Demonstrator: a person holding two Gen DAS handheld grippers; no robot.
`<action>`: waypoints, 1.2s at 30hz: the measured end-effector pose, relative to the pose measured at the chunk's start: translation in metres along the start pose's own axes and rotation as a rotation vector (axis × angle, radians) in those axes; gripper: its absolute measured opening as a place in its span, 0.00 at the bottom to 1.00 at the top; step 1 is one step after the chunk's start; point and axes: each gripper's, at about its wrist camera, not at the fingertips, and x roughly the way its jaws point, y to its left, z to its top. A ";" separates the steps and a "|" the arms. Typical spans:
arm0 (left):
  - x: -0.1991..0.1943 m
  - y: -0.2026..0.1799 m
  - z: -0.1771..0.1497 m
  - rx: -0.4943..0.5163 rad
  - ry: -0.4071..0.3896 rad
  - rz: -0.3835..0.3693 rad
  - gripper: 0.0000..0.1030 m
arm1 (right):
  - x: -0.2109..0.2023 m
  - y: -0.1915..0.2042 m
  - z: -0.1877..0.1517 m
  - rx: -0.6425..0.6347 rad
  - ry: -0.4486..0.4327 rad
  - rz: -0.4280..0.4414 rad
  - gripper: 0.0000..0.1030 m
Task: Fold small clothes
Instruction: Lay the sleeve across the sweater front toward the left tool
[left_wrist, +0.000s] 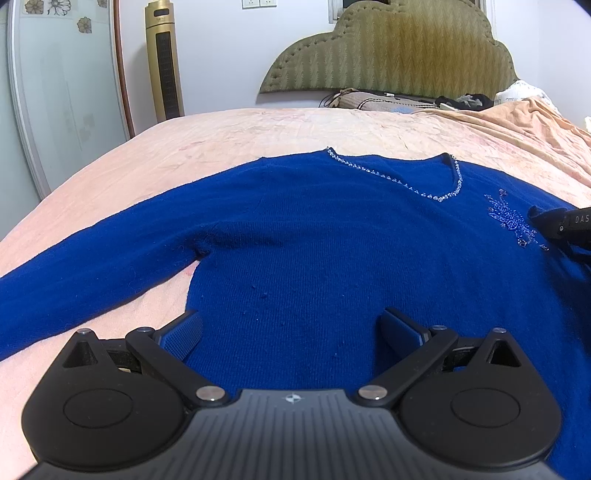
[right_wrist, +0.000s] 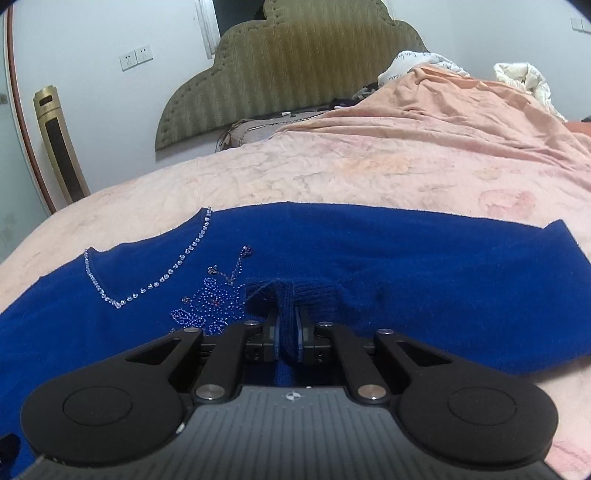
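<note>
Nearest my left wrist camera, the left gripper (left_wrist: 291, 328) hangs with its blue-padded jaws spread wide and nothing between them, above the lower body of the royal-blue knitted sweater (left_wrist: 295, 240). That sweater lies flat, front up, on the bed's peach quilted bedspread (left_wrist: 258, 129), its crystal-trimmed neckline (left_wrist: 424, 190) toward twelve o'clock and one sleeve stretching to nine o'clock. At three o'clock I see the right gripper (left_wrist: 543, 216) low over the beaded floral motif (left_wrist: 511, 219). On the right wrist camera its jaws are nearly together, pinching a ribbed fold of blue knit, probably a sleeve cuff (right_wrist: 286, 295). An olive upholstered headboard (right_wrist: 288, 70) stands at twelve o'clock.
</note>
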 end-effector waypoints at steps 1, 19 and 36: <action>0.000 0.000 0.000 0.000 0.000 0.000 1.00 | 0.000 -0.002 0.000 0.006 0.001 0.009 0.16; 0.000 -0.001 0.000 -0.001 0.000 -0.001 1.00 | -0.003 0.008 0.027 -0.037 -0.003 0.050 0.11; 0.000 -0.001 0.000 -0.001 0.000 -0.001 1.00 | -0.020 0.074 0.056 -0.209 -0.133 0.073 0.09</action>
